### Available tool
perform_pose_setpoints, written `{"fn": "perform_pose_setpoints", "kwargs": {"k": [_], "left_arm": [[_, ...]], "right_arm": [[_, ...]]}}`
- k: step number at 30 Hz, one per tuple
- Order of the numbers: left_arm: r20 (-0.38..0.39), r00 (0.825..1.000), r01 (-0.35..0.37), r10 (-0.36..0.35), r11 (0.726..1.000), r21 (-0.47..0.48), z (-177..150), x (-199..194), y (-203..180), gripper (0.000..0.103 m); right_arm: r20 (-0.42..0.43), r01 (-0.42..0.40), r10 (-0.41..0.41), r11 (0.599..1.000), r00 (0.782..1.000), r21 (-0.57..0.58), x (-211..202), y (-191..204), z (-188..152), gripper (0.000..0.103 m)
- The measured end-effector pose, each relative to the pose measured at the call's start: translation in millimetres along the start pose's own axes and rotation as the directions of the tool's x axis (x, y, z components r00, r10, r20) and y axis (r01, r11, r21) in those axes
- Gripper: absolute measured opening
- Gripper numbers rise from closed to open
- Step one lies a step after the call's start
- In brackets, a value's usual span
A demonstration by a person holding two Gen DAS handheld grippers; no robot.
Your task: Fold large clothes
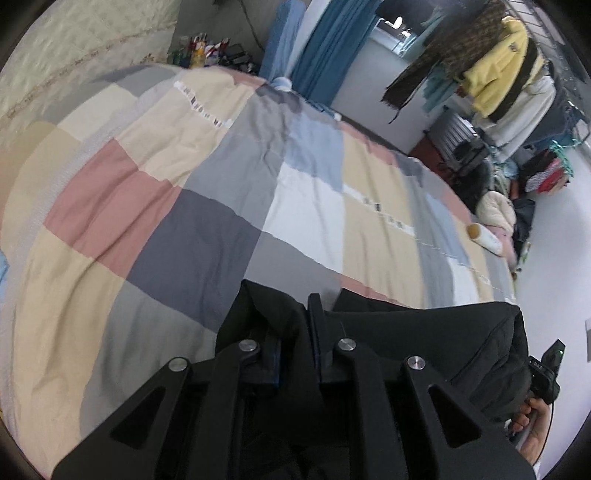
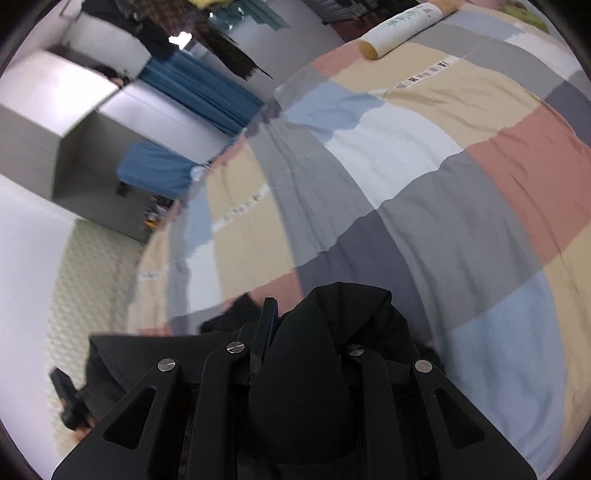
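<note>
A black garment hangs stretched between both grippers above a patchwork quilt on a bed. In the left wrist view my left gripper is shut on a bunched edge of the garment; cloth hides its left finger. The hand holding the right gripper shows at the lower right, past the garment's far end. In the right wrist view my right gripper is shut on the black garment, which bulges over its right finger above the quilt. The left gripper is at the lower left.
A cream cylindrical bolster lies near the bed's far edge. A rack of hanging clothes stands beyond the bed, with blue curtains at the window. A cluttered bedside stand is at the bed's head.
</note>
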State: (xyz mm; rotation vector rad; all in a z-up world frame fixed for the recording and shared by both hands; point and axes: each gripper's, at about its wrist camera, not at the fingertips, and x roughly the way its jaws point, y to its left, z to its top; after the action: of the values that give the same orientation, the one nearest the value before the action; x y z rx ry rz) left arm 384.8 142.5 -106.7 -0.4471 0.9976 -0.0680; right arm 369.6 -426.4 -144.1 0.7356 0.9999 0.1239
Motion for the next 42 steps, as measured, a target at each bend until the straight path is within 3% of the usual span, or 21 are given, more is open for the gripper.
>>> {"fn": "perform_pose_setpoints", "kwargs": {"k": [8,14,19,22,24,26,29,31,35,38,42], "left_arm": [[-0.094,0.994,-0.053,0.049,0.998,-0.041,0.9,66.8,19.1,0.014],[-0.132,0.991,-0.016,0.004,0.996,-0.085,-2.1,69.9,27.6,0.014],[-0.130,0.989,0.052,-0.065,0.994,-0.097,-13.8,47.2,29.9,0.020],[-0.118,0.986,0.101,-0.115,0.988,-0.117,-22.3,29.3,29.7,0.030],[-0.111,0.981,0.147,-0.159,0.983,-0.115,-27.5,13.0,27.3,0.055],[-0.099,0.978,0.177,-0.185,0.980,-0.087,-32.4,-6.0,20.6,0.065],[-0.066,0.983,0.170,-0.171,0.985,-0.015,-38.5,-31.7,7.9,0.068],[-0.032,0.985,0.171,-0.169,0.985,0.038,-42.8,-52.3,-1.6,0.068],[0.060,0.984,0.159,-0.167,0.980,0.122,-49.1,-86.7,-17.8,0.071],[0.149,0.973,0.147,-0.177,0.970,0.193,-55.4,-111.5,-31.3,0.072],[0.192,0.960,0.156,-0.203,0.959,0.235,-66.1,-127.6,-41.5,0.073]], "right_arm": [[-0.046,0.026,-0.025,1.000,0.999,0.013,55.8,-9.2,6.6,0.015],[-0.073,0.020,-0.018,1.000,0.997,0.017,64.2,-14.3,3.9,0.017],[-0.020,0.062,-0.064,0.996,0.998,-0.069,33.6,8.4,-9.6,0.026],[0.015,0.100,-0.099,0.987,0.995,-0.126,11.4,23.7,-22.9,0.029],[0.038,0.108,-0.104,0.983,0.994,-0.150,-3.7,31.9,-32.3,0.034],[0.051,0.110,-0.103,0.981,0.993,-0.161,-17.0,38.7,-41.4,0.044],[0.069,0.108,-0.098,0.979,0.993,-0.174,-34.9,47.5,-54.0,0.053],[0.097,0.125,-0.107,0.971,0.989,-0.203,-49.2,57.8,-64.4,0.065],[0.153,0.172,-0.133,0.944,0.979,-0.281,-71.6,79.8,-87.4,0.071],[0.200,0.206,-0.146,0.923,0.969,-0.324,-86.9,93.6,-104.8,0.077],[0.249,0.258,-0.170,0.887,0.953,-0.382,-102.1,110.2,-124.3,0.080]]}}
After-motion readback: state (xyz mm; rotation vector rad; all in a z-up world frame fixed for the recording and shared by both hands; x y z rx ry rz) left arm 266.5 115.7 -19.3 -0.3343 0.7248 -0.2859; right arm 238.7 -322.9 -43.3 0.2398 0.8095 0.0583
